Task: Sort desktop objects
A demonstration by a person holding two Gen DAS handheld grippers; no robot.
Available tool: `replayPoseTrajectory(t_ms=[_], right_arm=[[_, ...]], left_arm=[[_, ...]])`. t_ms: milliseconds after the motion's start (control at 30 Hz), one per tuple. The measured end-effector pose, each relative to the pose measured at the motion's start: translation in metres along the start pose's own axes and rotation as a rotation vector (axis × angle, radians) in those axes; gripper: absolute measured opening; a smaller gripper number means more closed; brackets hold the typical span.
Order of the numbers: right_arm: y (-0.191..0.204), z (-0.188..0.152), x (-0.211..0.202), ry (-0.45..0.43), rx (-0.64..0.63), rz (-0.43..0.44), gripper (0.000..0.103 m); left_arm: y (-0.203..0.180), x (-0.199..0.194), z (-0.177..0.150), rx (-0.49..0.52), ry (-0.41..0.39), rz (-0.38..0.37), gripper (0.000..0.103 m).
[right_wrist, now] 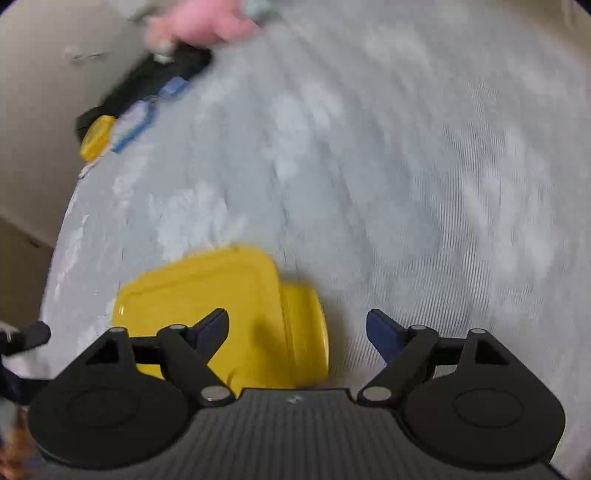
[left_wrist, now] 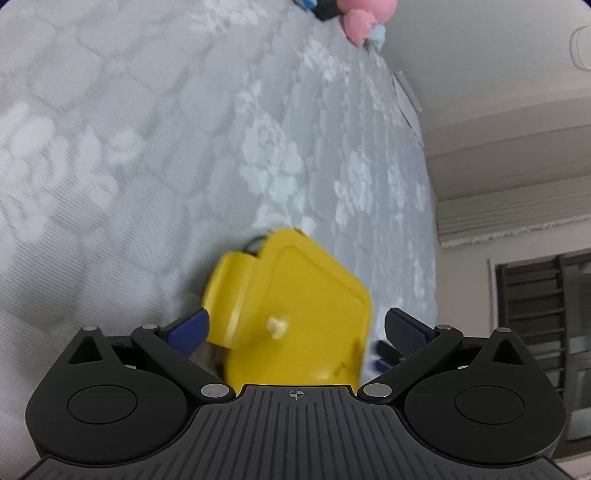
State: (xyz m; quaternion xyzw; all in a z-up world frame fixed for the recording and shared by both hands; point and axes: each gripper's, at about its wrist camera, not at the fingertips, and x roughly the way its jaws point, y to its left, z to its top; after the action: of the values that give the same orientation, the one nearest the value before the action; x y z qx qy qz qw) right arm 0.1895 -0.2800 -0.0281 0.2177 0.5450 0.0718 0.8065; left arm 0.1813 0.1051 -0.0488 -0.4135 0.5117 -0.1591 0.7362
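A yellow plastic piece with a flat lid-like face and a rounded side block (left_wrist: 295, 310) lies on the grey flowered cloth (left_wrist: 184, 147). My left gripper (left_wrist: 295, 328) straddles it. The left blue pad (left_wrist: 192, 328) is at its side and the right pad (left_wrist: 402, 328) stands a little off it, so the jaws are open. In the blurred right wrist view the same yellow piece (right_wrist: 221, 295) lies under the left finger (right_wrist: 210, 328) and reaches into the gap. My right gripper (right_wrist: 297, 325) is open, its right finger over bare cloth.
A pink plush toy (left_wrist: 364, 18) (right_wrist: 199, 22) sits at the far edge of the cloth, beside a black case (right_wrist: 155, 81) with a blue card (right_wrist: 129, 127) and a small yellow item (right_wrist: 96, 136). The cloth drops off close beside the yellow piece, with wall and a dark window (left_wrist: 535, 314) beyond.
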Motion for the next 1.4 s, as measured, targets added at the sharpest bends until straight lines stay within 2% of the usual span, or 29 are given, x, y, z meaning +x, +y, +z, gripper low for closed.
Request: replayPoseTrajectory(t_ms=[67,233,400,500,600,767,833,900,1000,1067,1167,1267,1400], right_arm=[[-0.007,-0.001,0.009,0.058,0.068,0.046,0.077],[0.012,-0.005,0.016,0.049,-0.027,0.031,0.079],[0.022,-0.009,0.016,0.04,-0.096,0.003,0.082],[0.023,-0.01,0.01,0.025,-0.127,-0.024,0.082],[0.023,-0.011,-0.011,-0.028,-0.189,-0.079,0.087],[0.027,-0.027,-0.055,-0.113,-0.34,-0.147,0.09],[0.033,-0.039,-0.073,-0.144,-0.43,-0.175,0.092],[0.038,-0.06,-0.089,-0.178,-0.53,-0.194,0.103],[0.043,-0.097,-0.104,-0.213,-0.669,-0.212,0.102],[0.046,-0.125,-0.104,-0.203,-0.728,-0.219,0.102],[0.049,-0.165,-0.103,-0.203,-0.739,-0.188,0.102],[0.045,-0.201,-0.104,-0.271,-0.636,-0.174,0.102],[0.043,-0.23,-0.106,-0.374,-0.475,-0.132,0.102]], left_arm=[[-0.006,0.005,-0.002,0.02,0.018,-0.01,0.103],[-0.008,0.017,-0.004,0.039,0.047,-0.001,0.103],[-0.006,0.016,-0.003,0.046,0.042,0.0,0.103],[-0.008,0.011,-0.006,0.067,0.03,0.035,0.103],[-0.014,0.0,-0.015,0.128,-0.002,0.115,0.103],[-0.034,-0.016,-0.055,0.23,-0.061,0.243,0.103],[-0.042,-0.02,-0.078,0.279,-0.077,0.271,0.103],[-0.047,-0.023,-0.108,0.328,-0.094,0.294,0.103],[-0.047,-0.024,-0.154,0.378,-0.087,0.323,0.103],[-0.043,-0.021,-0.178,0.396,-0.055,0.316,0.103],[-0.037,-0.02,-0.211,0.462,-0.028,0.326,0.103],[-0.032,-0.035,-0.234,0.547,-0.108,0.381,0.103],[-0.027,-0.052,-0.243,0.612,-0.229,0.436,0.103]])
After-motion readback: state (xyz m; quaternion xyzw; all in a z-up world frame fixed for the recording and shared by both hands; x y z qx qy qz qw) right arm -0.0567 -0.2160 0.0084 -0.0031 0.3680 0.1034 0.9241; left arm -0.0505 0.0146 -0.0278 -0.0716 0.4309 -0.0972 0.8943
